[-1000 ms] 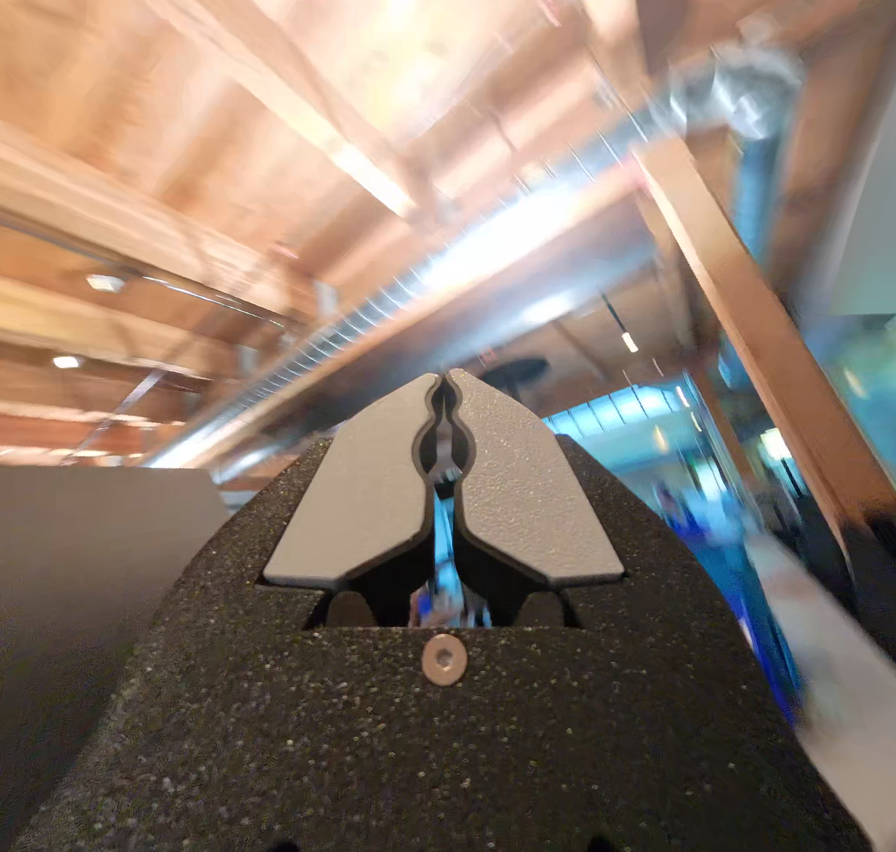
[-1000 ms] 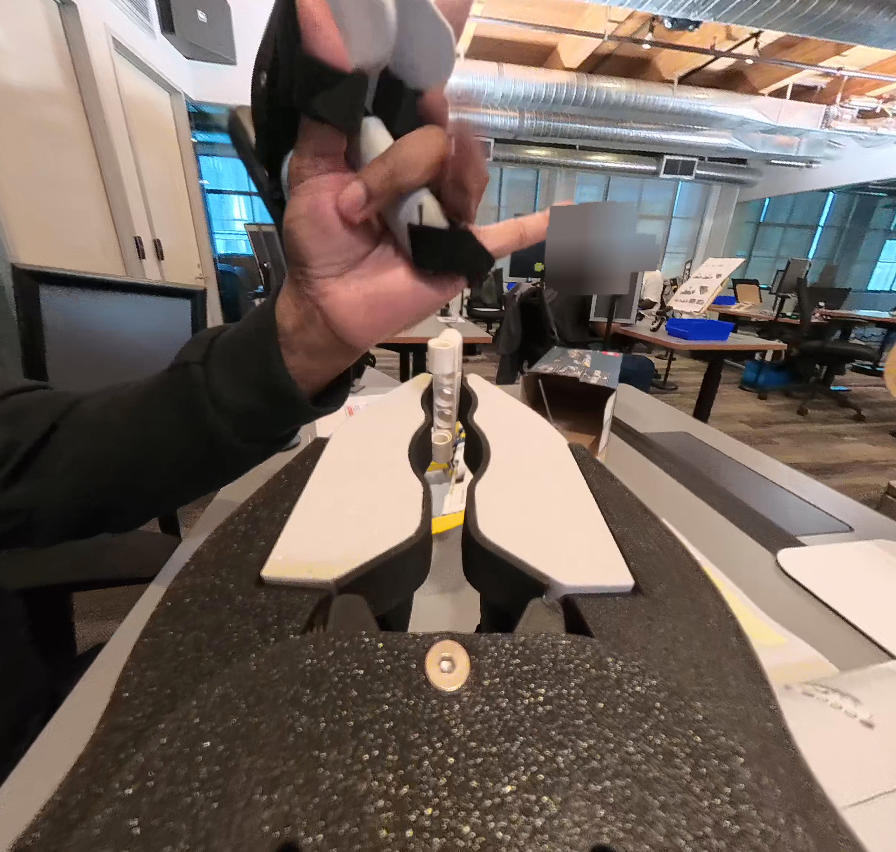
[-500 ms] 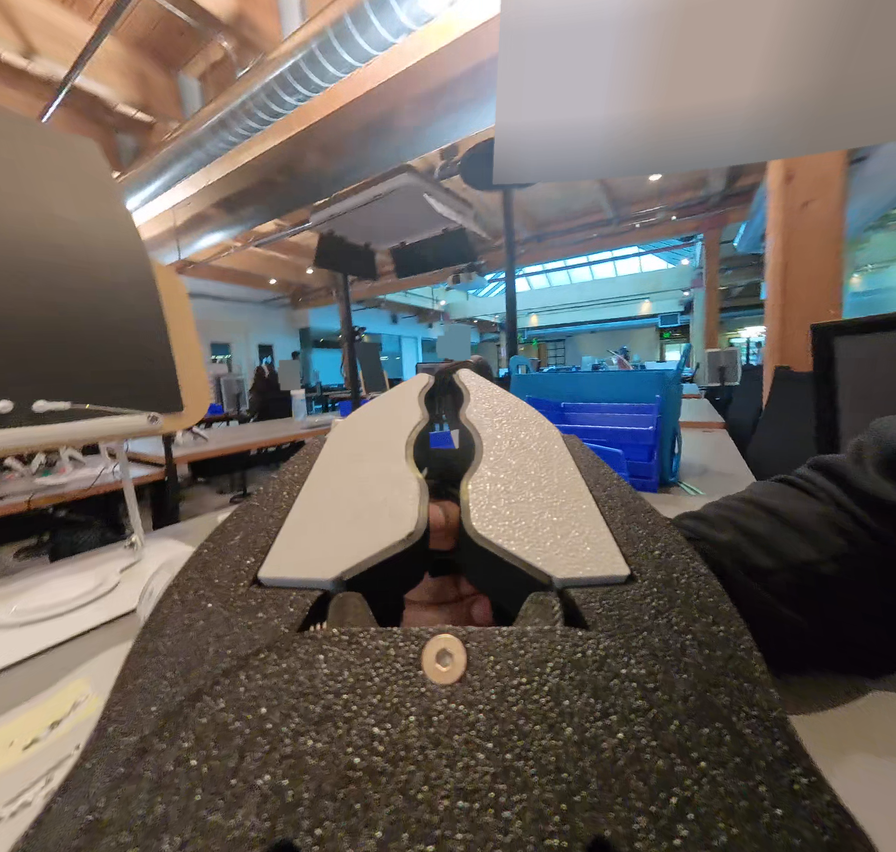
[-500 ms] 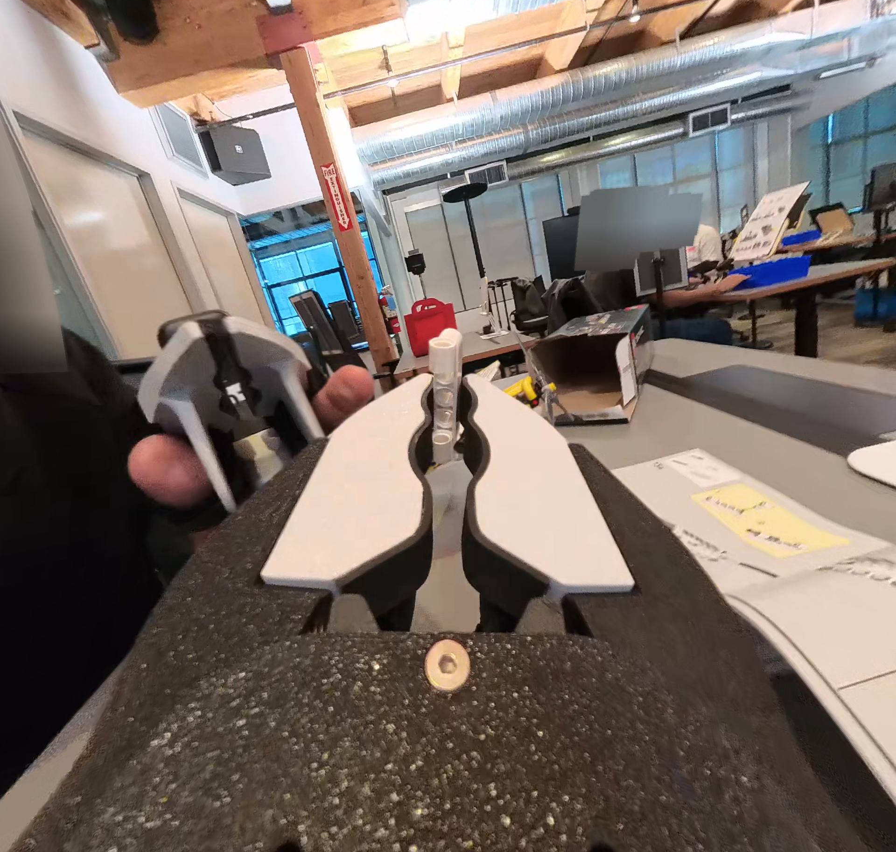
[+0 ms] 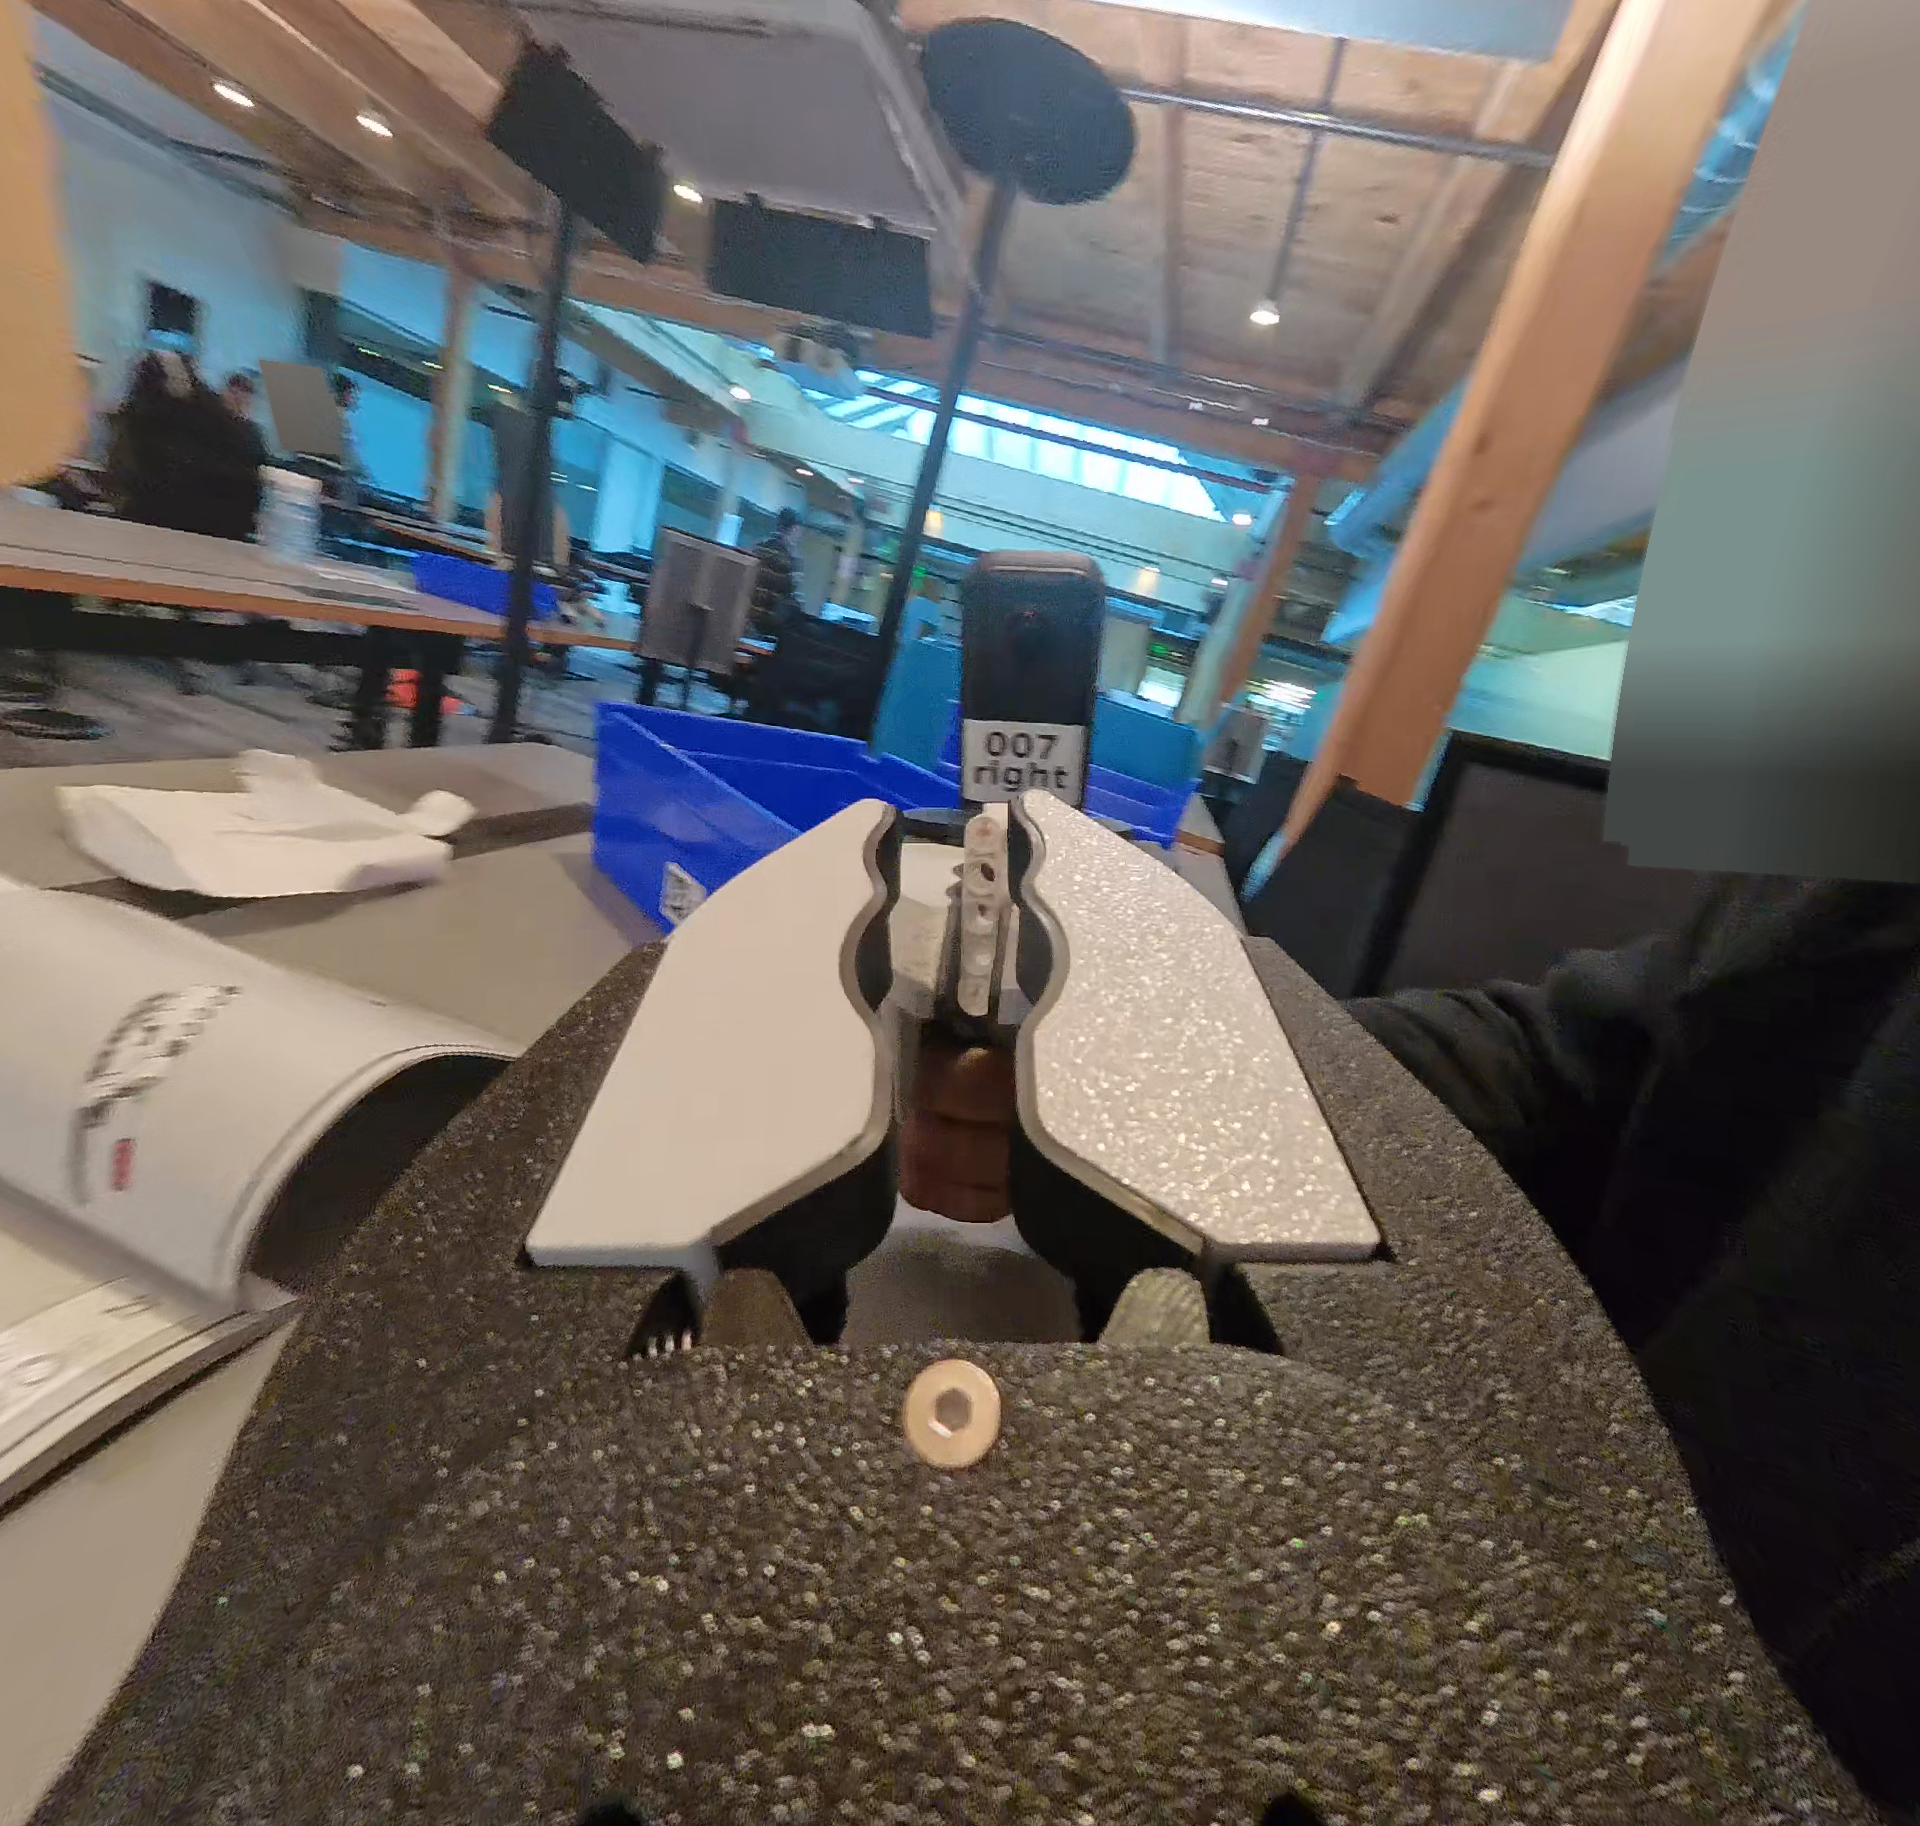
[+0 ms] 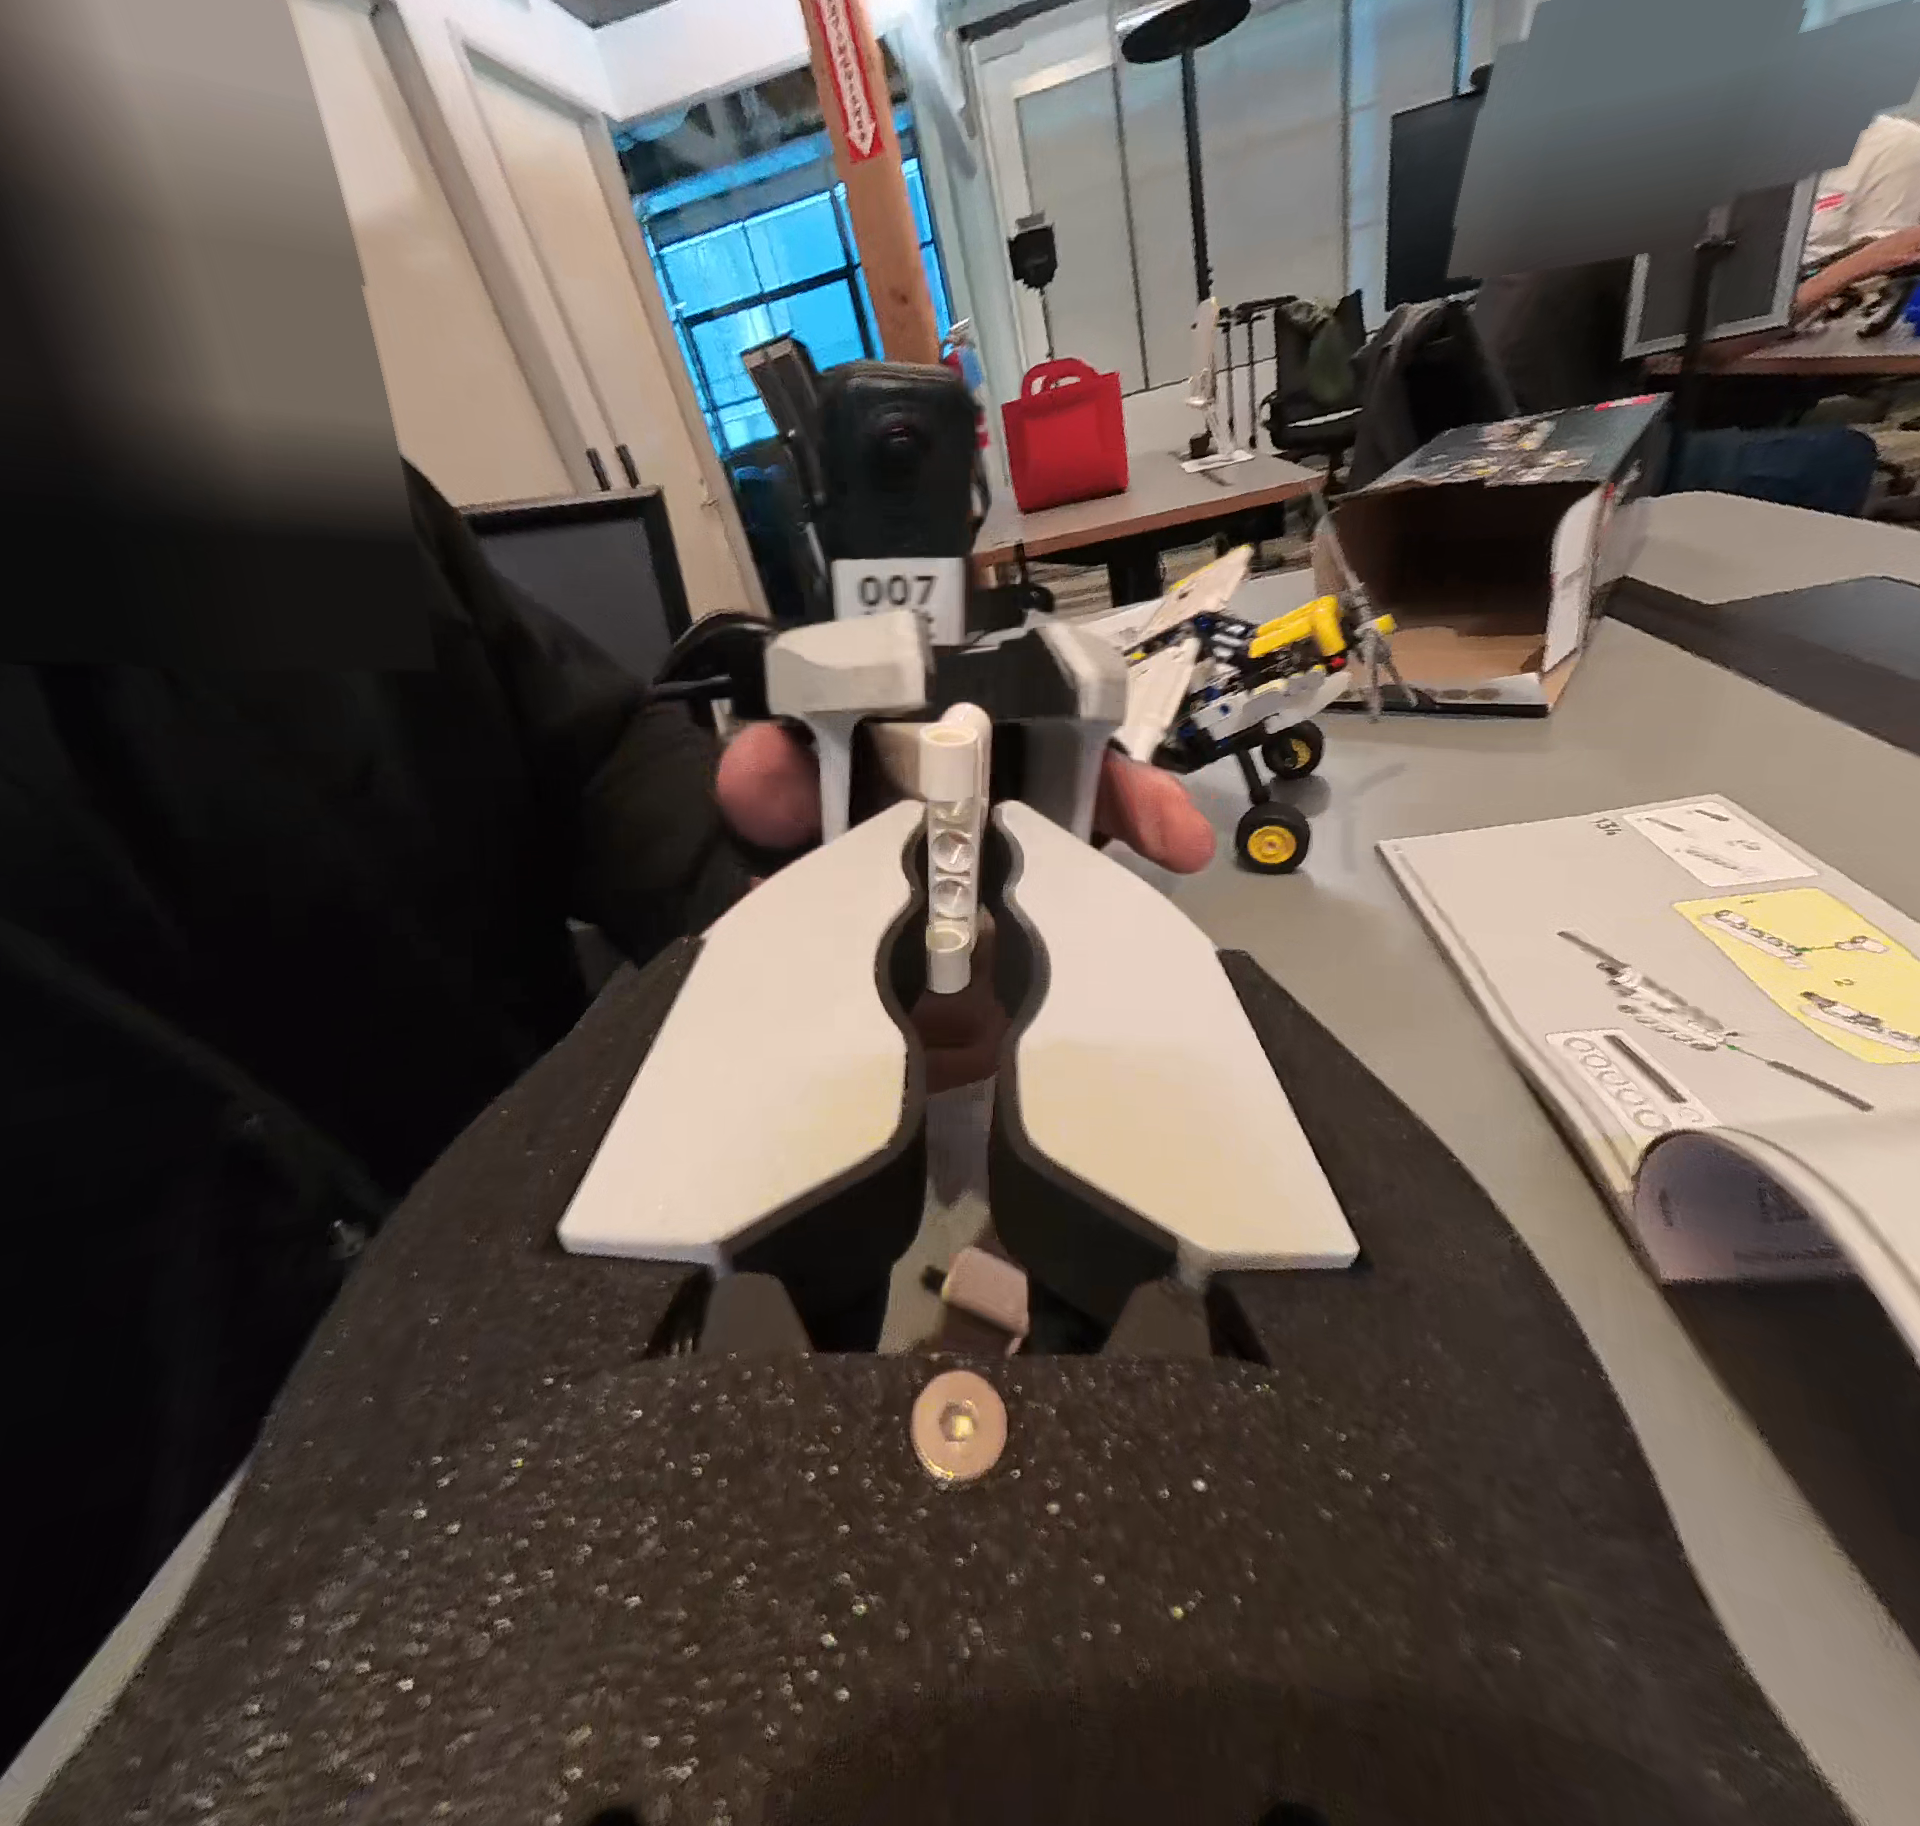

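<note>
The left gripper has swung down from pointing at the ceiling 1 second ago to face the right gripper head-on, and its jaws, pressed together then, now stand spread; the right gripper's grasp has not changed. The grey bench carries the largest things: an open instruction booklet on the right; a cardboard box lying open on its side; a blue bin behind the left gripper; a crumpled white bag; a white, yellow and black brick-built plane on yellow wheels. The right gripper pinches 1 white perforated beam, upright, its upper end clear above the fingertips; that end lies inside the left gripper's spread jaws, close by the right finger; contact there cannot be told.
</note>
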Demonstrator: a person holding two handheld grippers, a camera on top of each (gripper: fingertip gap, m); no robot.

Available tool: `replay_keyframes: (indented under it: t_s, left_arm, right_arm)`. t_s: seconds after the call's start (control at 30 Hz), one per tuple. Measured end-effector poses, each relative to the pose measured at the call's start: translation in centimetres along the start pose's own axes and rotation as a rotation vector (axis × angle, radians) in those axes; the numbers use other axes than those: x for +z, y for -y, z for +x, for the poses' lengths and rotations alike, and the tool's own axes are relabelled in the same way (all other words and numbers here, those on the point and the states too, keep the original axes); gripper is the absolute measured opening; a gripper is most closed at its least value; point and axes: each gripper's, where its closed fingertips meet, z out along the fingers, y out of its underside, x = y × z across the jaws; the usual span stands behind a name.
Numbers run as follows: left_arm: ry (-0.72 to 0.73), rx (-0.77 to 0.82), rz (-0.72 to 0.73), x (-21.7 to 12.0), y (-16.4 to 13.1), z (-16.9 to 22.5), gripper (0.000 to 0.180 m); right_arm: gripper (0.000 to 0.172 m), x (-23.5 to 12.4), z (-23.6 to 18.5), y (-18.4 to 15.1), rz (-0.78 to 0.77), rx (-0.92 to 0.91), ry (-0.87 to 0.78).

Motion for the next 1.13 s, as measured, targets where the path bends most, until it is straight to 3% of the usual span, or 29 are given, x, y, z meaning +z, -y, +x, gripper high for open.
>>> replay_keyframes:
  t_s: [0.2, 0.6, 0.87, 0.97, 1.13]
  left_arm:
    - [-0.116, 0.046, -0.089, 0.1, -1.3, 2.3, 0.021]
    - [-0.077, 0.117, -0.187, 0.4, -3.0, 2.3, 0.008]
    - [0.018, 0.091, 0.028, -0.8, 0.9, 1.4, 0.008]
    - [0.035, 0.067, 0.11, -1.4, 2.2, 1.3, 0.008]
    - [0.024, -0.004, 0.05, -0.8, 0.8, 0.8, 0.008]
  right_arm:
    - [0.007, 0.0, -1.8, -2.2, -0.069, 0.012, 0.069]
    - [0.007, 0.1, -2.2, -2.6, -0.098, -0.063, 0.069]
    - [0.008, -1.2, -1.2, 0.0, 0.142, -0.025, 0.056]
    - [0.0, -2.3, -0.6, 1.6, 0.274, 0.003, 0.045]
    - [0.0, -5.8, -0.4, 5.3, 0.556, 0.04, 0.066]
